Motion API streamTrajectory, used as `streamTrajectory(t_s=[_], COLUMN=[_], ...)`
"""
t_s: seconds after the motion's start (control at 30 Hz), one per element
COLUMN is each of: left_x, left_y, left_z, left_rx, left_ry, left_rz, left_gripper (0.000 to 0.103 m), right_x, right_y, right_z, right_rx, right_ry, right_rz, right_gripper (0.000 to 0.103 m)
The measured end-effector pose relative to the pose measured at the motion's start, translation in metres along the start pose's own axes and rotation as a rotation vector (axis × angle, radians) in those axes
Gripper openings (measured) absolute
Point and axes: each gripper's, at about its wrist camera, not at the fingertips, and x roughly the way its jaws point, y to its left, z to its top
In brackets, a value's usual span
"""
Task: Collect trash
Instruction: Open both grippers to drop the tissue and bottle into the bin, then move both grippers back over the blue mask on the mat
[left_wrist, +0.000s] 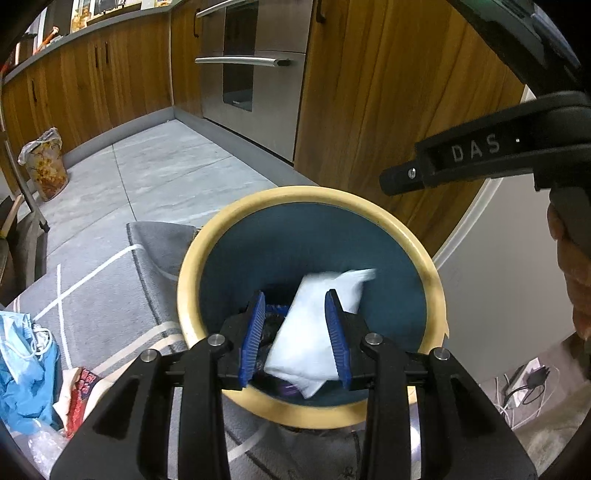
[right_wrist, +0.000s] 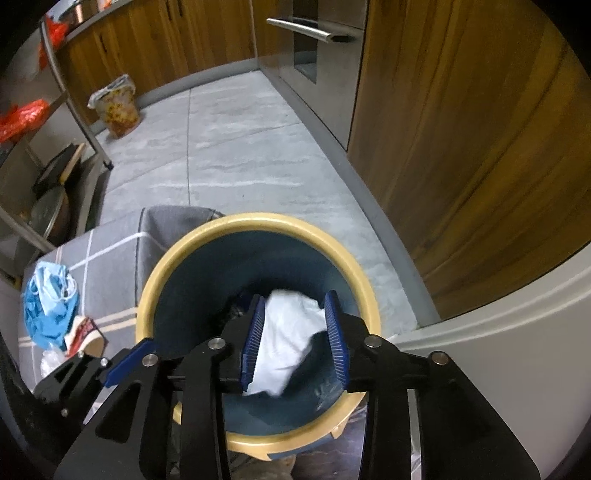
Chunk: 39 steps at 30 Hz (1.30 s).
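A round bin with a cream rim (right_wrist: 192, 243) and dark teal inner wall stands on the grey rug with white lines (right_wrist: 107, 258). Inside it lies crumpled white paper (right_wrist: 284, 332) on darker scraps. Both grippers point down over its mouth — the right gripper (right_wrist: 295, 343) with blue pads parted, the paper seen between them, unpressed; the left gripper (left_wrist: 295, 343) likewise part open, holding nothing. Near the rug's left edge lie blue face masks (right_wrist: 48, 299) and a red-printed wrapper (right_wrist: 83, 330).

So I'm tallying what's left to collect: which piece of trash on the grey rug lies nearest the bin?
The red-printed wrapper, beside the bin and nearer its yellow rim than the blue face masks further left or the clear plastic.
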Motion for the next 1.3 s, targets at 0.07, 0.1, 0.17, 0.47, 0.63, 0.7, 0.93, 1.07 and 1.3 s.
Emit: streamTrajectory(t_s=[0.07, 0.1, 0.17, 0.47, 0.63, 0.7, 0.93, 1.07, 1.3], left_x=[-0.003, -0.005, -0.013, -0.051, -0.077, -0.086, -0.136, -0.174, -0.249], left_y=[0.001, 0.002, 0.003, 0.013, 0.017, 0.019, 0.028, 0.043, 0.098], left_z=[-0.002, -0.003, -0.006, -0.008, -0.01, -0.01, -0.005, -0.003, -0.003], left_rx=[0.004, 0.006, 0.005, -0.008, -0.009, -0.008, 0.032, 0.064, -0.014], left_ry=[0.003, 0.003, -0.01, -0.079, -0.124, -0.135, -0.189, -0.205, -0.269], left_rz=[0.009, 0.014, 0.024, 0.071, 0.089, 0.098, 0.136, 0.183, 0.27], left_gripper=[0.036, 0.045, 0.052, 0.086, 0.091, 0.092, 0.092, 0.092, 0.096], right_x=[-0.003, -0.004, -0.009, -0.041, -0.057, -0.063, -0.088, -0.097, -0.106], right_y=[0.0, -0.001, -0.002, 0.012, 0.026, 0.033, 0.051, 0.062, 0.089], right_z=[0.001, 0.002, 0.002, 0.001, -0.002, -0.002, -0.004, -0.005, -0.009], right_rx=[0.003, 0.002, 0.005, -0.018, -0.057, -0.07, -0.066, -0.055, 0.022], right_ry=[-0.009, -0.014, -0.032, -0.18, -0.248, -0.266, -0.328, -0.346, -0.336], right_rz=[0.004, 0.004, 0.008, 0.036, 0.062, 0.057, 0.093, 0.12, 0.218], right_gripper=[0.046, 0.049, 0.053, 0.089, 0.094, 0.094, 0.095, 0.095, 0.096])
